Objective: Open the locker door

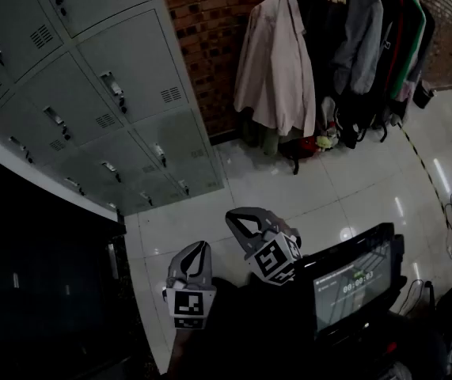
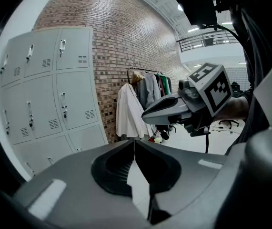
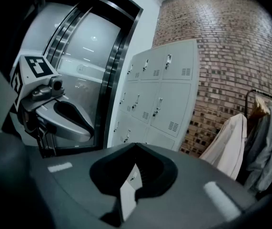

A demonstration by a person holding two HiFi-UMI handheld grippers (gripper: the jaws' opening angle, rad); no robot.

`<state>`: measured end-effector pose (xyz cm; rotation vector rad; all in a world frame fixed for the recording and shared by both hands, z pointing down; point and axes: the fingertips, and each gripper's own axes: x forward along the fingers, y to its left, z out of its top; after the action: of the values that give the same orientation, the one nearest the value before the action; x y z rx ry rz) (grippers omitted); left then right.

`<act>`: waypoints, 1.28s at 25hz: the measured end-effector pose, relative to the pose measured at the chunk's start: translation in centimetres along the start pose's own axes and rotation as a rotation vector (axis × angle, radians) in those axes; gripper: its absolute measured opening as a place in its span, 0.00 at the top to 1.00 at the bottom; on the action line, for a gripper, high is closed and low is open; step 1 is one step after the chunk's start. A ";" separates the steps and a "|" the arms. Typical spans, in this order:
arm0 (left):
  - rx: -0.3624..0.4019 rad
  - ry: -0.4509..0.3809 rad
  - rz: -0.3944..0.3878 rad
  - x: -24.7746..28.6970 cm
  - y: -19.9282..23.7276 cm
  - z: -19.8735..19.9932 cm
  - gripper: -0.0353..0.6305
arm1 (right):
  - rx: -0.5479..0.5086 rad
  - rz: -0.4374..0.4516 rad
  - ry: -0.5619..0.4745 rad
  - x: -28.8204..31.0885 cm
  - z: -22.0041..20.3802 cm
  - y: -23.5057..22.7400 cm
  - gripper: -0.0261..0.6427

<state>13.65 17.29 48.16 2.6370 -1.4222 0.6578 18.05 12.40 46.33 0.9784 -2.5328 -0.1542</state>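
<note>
The left hand-held gripper [image 1: 196, 253] and right hand-held gripper [image 1: 237, 220] hang pressed together, empty, well apart from the shut lockers [image 1: 91, 77]. The approach is not yet begun; next, one probably must reach a latch [image 1: 113, 89].

Well ahead of the right gripper [image 1: 233, 217] and off to its right, a pale coat [image 1: 277, 62] hangs beside a row of dark jackets [image 1: 368, 38] against a brick wall [image 1: 202, 22] — glossy white floor tiles [image 1: 352, 188] spread beneath the gripper, a small lit screen [image 1: 351, 283] just right of it.
</note>
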 end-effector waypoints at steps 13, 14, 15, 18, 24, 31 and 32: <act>-0.029 0.000 -0.035 -1.3 9.2 -1.2 0.85 | -0.034 0.009 -0.061 10.9 6.9 0.6 0.89; -0.045 0.006 -0.035 -1.5 10.0 -1.3 0.84 | -0.038 0.013 -0.062 11.9 7.7 0.7 0.89; -0.055 0.007 -0.033 -1.7 10.9 -1.4 0.84 | -0.043 0.015 -0.062 12.8 8.4 0.9 0.89; -0.089 0.019 -0.031 -2.6 13.7 -1.8 0.78 | -0.059 0.013 -0.062 15.6 10.2 1.4 0.88; -0.045 -0.032 -0.018 -2.9 19.1 -3.2 0.76 | -0.075 -0.002 -0.058 20.5 12.4 1.8 0.88; -0.085 -0.028 -0.028 -0.4 23.4 -4.2 0.76 | -0.078 -0.020 -0.047 26.4 14.1 -1.4 0.88; -0.086 -0.027 -0.031 0.4 24.0 -4.1 0.76 | -0.078 -0.023 -0.050 27.3 14.4 -2.2 0.88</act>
<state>-7.09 4.45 48.81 2.6061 -1.3810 0.5466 -4.81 -8.09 42.09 0.9852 -2.5409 -0.2861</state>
